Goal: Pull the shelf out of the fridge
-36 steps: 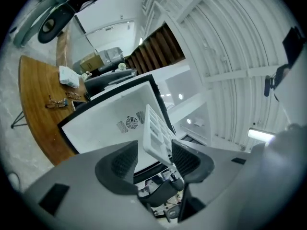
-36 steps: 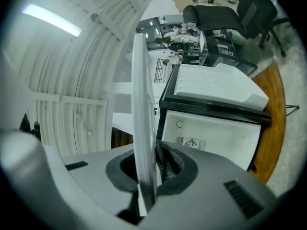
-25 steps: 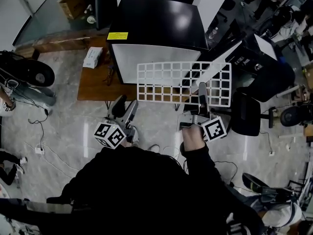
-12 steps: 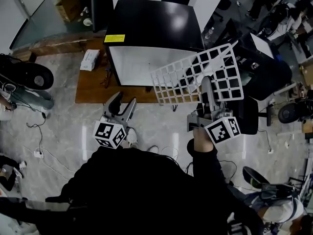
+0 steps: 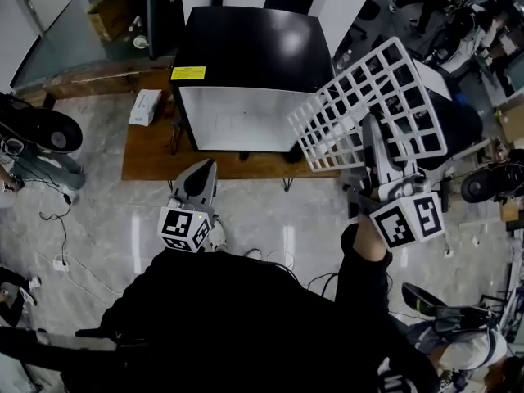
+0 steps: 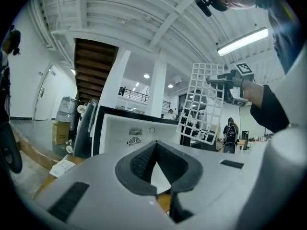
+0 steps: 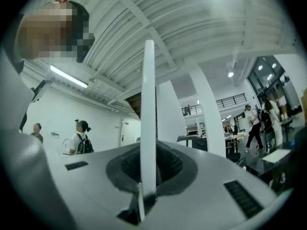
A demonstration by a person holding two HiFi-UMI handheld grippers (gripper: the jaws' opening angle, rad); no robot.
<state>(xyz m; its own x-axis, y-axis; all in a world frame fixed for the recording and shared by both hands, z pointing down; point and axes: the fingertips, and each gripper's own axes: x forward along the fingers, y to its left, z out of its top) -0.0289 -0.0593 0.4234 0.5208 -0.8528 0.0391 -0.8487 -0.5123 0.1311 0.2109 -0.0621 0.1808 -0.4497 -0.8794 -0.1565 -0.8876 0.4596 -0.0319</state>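
Right hand-held gripper [image 5: 372,133] is pinching the white wire shelf [image 7: 148,104], tilted, out to the right of the fridge [image 5: 246,39]. Left hand-held gripper [image 5: 203,172] is pressed together on nothing, in front of the fridge.

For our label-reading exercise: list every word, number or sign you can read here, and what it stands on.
No text is readable.
Yellow label on the fridge top: too small to read.
White packet on the wooden board: print blurred.
Marker cubes: square patterns only, no words.
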